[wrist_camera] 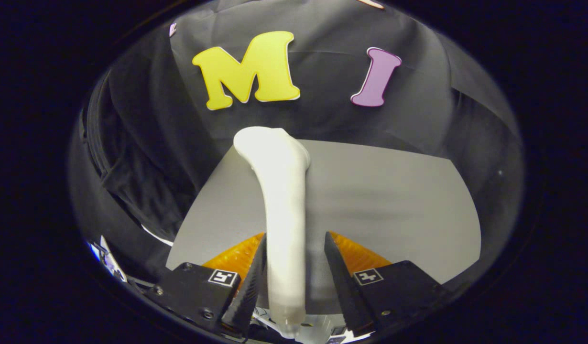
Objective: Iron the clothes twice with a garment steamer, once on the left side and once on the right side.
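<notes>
The garment steamer stands in the centre of the frame, its white handle running up between the fingers of the gripper to a flared head that ends in front of the wall. The gripper is only partly closed: the left finger lies against the handle, while a gap shows on the right side, so I cannot tell whether it is truly clamped. The steamer looks rigid, smooth and probably slippery; I judge the narrow handle the natural place to hold. Dark clothes hang at the left of the frame, beside the grey bench, with nothing standing between.
</notes>
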### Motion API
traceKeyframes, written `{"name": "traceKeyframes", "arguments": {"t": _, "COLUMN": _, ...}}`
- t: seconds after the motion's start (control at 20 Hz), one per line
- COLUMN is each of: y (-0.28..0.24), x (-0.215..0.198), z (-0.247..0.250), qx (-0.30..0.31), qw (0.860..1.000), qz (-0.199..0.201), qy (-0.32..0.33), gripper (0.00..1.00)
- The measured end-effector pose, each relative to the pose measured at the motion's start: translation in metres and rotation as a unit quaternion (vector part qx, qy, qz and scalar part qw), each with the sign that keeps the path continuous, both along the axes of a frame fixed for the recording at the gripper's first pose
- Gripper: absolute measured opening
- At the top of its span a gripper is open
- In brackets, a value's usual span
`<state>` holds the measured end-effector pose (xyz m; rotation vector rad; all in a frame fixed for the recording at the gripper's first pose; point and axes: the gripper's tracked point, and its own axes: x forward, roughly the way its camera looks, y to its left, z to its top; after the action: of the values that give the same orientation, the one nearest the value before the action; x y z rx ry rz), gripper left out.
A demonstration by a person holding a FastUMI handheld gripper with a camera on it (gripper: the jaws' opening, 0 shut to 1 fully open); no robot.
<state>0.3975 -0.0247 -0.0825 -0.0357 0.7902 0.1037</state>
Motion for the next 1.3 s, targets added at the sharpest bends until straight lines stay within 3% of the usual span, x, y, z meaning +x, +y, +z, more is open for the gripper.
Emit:
{"name": "traceKeyframes", "arguments": {"t": 0.15, "y": 0.01, "x": 0.007, "z": -0.01, "qx": -0.008, "qw": 1.0, "qz": -0.006, "qy": 0.005, "gripper": 0.66}}
{"name": "traceKeyframes", "arguments": {"t": 0.4, "y": 0.015, "x": 0.006, "z": -0.006, "qx": 0.004, "qw": 1.0, "qz": -0.027, "qy": 0.003, "gripper": 0.4}}
{"name": "traceKeyframes", "arguments": {"t": 0.85, "y": 0.029, "x": -0.033, "z": 0.002, "qx": 0.036, "qw": 0.995, "qz": -0.094, "qy": -0.022, "gripper": 0.33}}
{"name": "traceKeyframes", "arguments": {"t": 1.3, "y": 0.072, "x": -0.095, "z": 0.06, "qx": 0.066, "qw": 0.99, "qz": -0.086, "qy": -0.086, "gripper": 0.33}}
